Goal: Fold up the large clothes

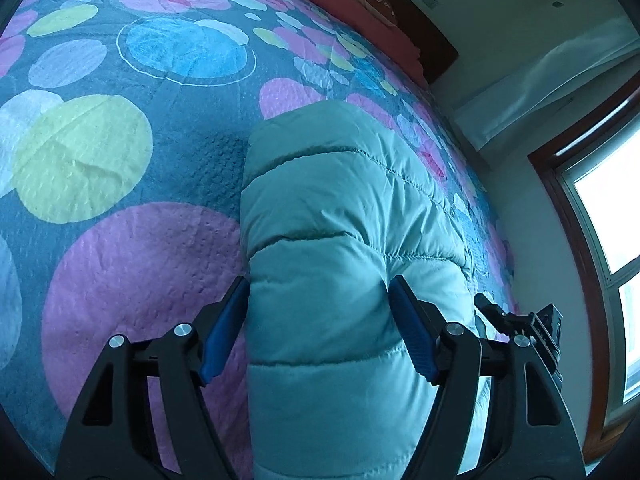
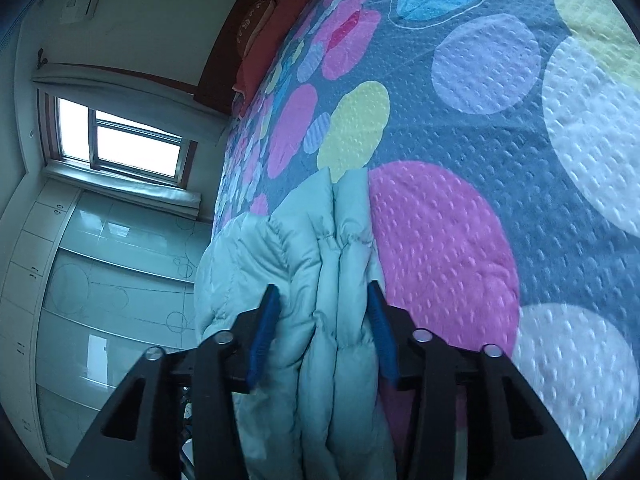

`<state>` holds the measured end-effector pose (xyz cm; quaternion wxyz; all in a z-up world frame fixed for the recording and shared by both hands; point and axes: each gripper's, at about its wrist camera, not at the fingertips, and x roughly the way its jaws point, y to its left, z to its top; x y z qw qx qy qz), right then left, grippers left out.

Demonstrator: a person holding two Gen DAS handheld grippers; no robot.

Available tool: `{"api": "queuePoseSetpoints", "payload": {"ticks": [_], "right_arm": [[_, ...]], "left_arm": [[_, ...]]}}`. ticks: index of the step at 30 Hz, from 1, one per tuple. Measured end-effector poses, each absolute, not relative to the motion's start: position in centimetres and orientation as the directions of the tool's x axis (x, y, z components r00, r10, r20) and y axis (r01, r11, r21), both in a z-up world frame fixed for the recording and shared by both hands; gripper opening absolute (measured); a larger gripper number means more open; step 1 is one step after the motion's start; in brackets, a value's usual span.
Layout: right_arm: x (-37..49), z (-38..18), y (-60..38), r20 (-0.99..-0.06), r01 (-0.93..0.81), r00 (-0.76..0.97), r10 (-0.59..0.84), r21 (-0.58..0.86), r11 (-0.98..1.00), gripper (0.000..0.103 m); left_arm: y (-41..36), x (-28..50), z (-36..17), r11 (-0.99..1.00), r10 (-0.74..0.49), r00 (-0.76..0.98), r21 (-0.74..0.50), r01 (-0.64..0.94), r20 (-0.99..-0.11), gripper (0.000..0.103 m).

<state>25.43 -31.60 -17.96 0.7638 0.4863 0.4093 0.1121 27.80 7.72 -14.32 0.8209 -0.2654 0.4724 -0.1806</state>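
Left wrist view, pale mint quilted puffer jacket [image 1: 340, 240] folded thick, left tongs [image 1: 320, 328] clasping it, right tongs [image 2: 322, 332] too.

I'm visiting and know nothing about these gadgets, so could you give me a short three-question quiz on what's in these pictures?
1. True or false: the puffy jacket lies on a plain white sheet.
2. What sits between the blue pads of the left gripper?
   A. a pillow  B. a bulky fold of the jacket  C. nothing
3. Fill in: the bedspread is printed with large coloured ____.

Key: 1 false, it lies on the patterned bedspread. 2 B; the right gripper has jacket folds between its pads too. 3 circles.
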Motion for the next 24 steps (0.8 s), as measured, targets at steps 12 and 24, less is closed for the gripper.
{"api": "queuePoseSetpoints", "payload": {"ticks": [12,24], "right_arm": [[19.0,-18.0,-30.3,-0.544,0.244,0.626,0.559,0.817,0.522,0.062],[12.8,-15.0,-29.6,-0.598,0.235,0.636,0.487,0.752,0.616,0.063]], "left_arm": [[8.1,22.6,-14.2,0.793,-0.541,0.487,-0.608,0.024,-0.686,0.076],[6.9,17.6,-11.5,0.911,-0.382,0.547,-0.402,0.089,-0.744,0.076]]}}
